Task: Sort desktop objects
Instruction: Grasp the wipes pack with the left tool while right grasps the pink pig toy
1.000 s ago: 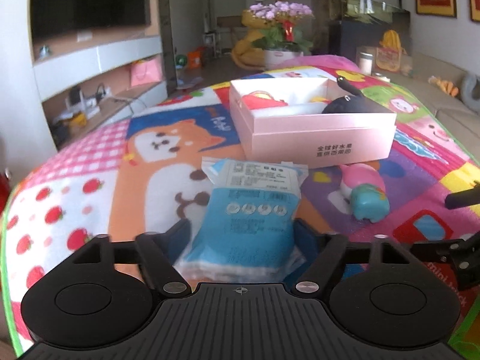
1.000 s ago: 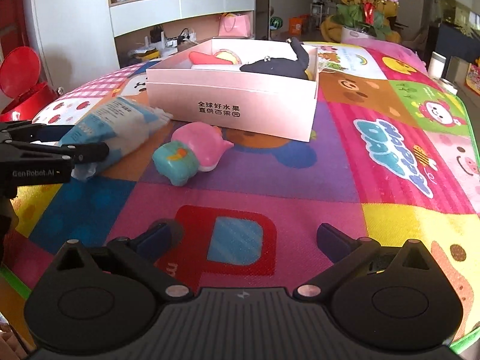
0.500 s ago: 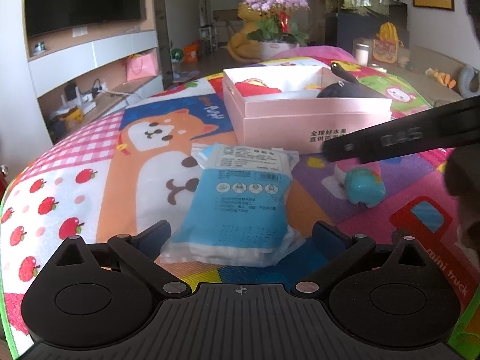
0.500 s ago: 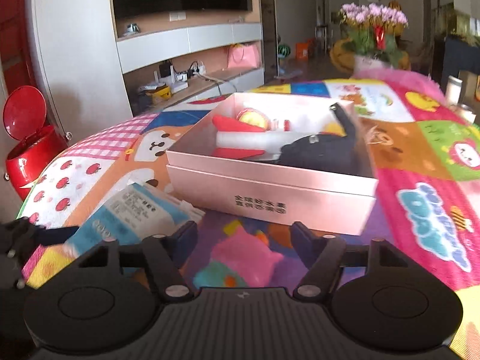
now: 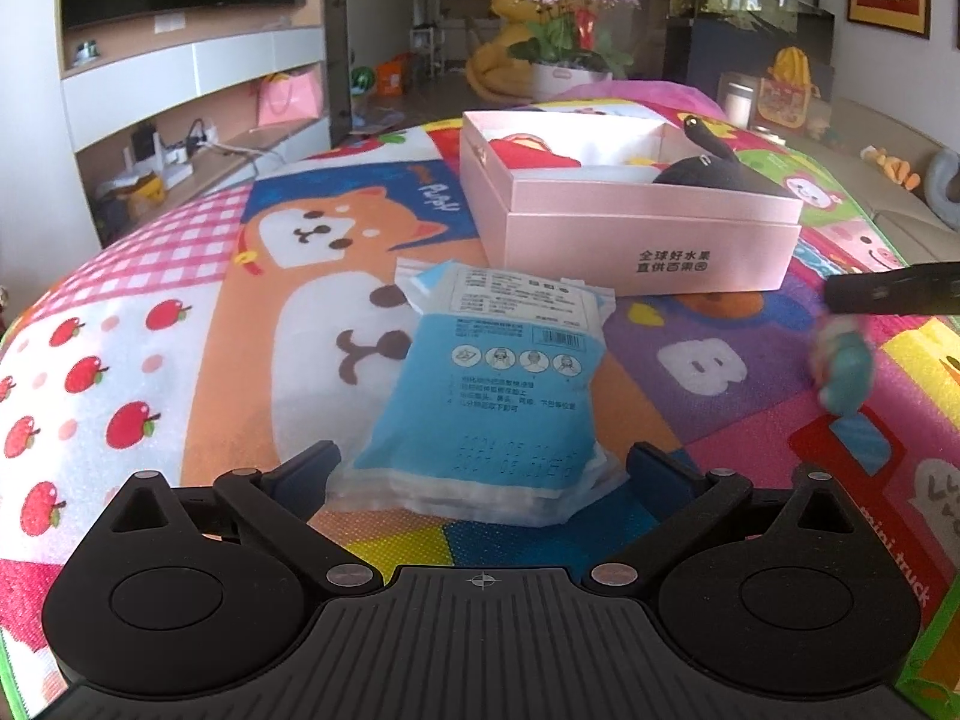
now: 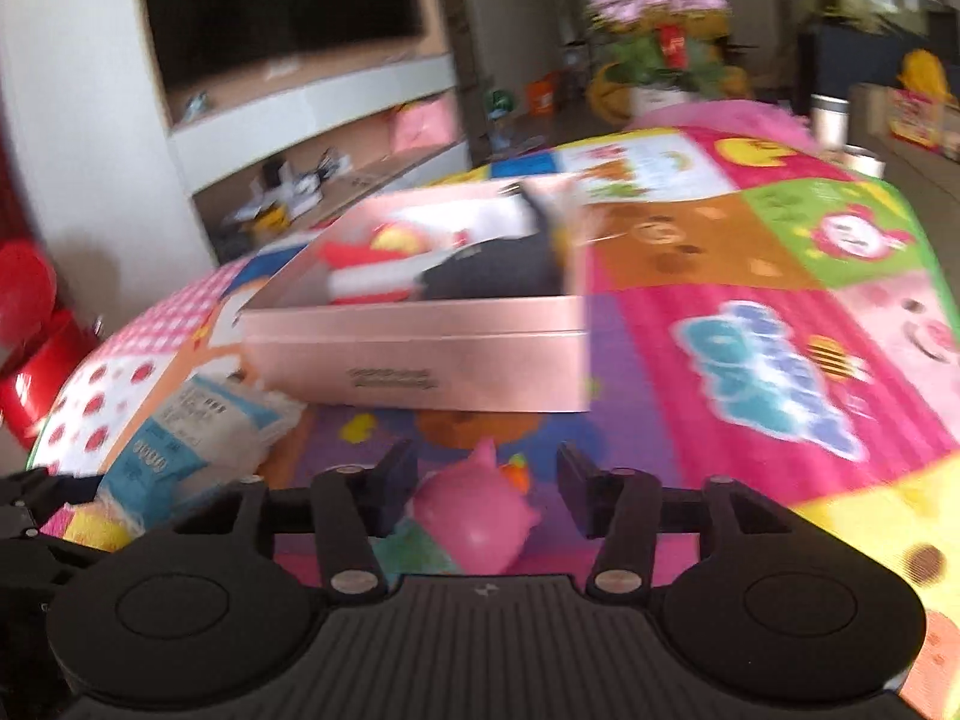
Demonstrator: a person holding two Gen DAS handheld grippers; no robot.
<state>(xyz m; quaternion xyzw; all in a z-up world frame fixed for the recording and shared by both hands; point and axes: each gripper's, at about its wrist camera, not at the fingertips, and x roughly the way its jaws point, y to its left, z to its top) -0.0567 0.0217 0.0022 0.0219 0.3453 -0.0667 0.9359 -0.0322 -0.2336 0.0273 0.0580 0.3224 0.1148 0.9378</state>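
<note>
Pink-and-teal squishy toy (image 6: 474, 516) sits between the jaws of our right hand-held gripper (image 6: 486, 489), which are closing on it; the blur keeps us from saying whether the pads press yet. In the left wrist view the toy is a smear at three o'clock, just under the dark bar of the right tool, and we judge it may already be off the mat. It looks soft and light, so we expect it to give under the pads; a hold across its round pink body should be safest, with little squeeze.

Our left hand-held gripper (image 5: 480, 468) stands wide open, its fingers either side of the near end of the blue mask packet (image 5: 492, 384) without touching it. That packet is floppy and slick film; we would pinch it across its width.

At twelve o'clock from both tools lies the pink box (image 5: 636, 240), already holding a red item and a dark one. Its near wall is the edge to clear. Beyond the toy the colourful mat (image 6: 750, 372) lies bare towards two o'clock, giving room to swing.
</note>
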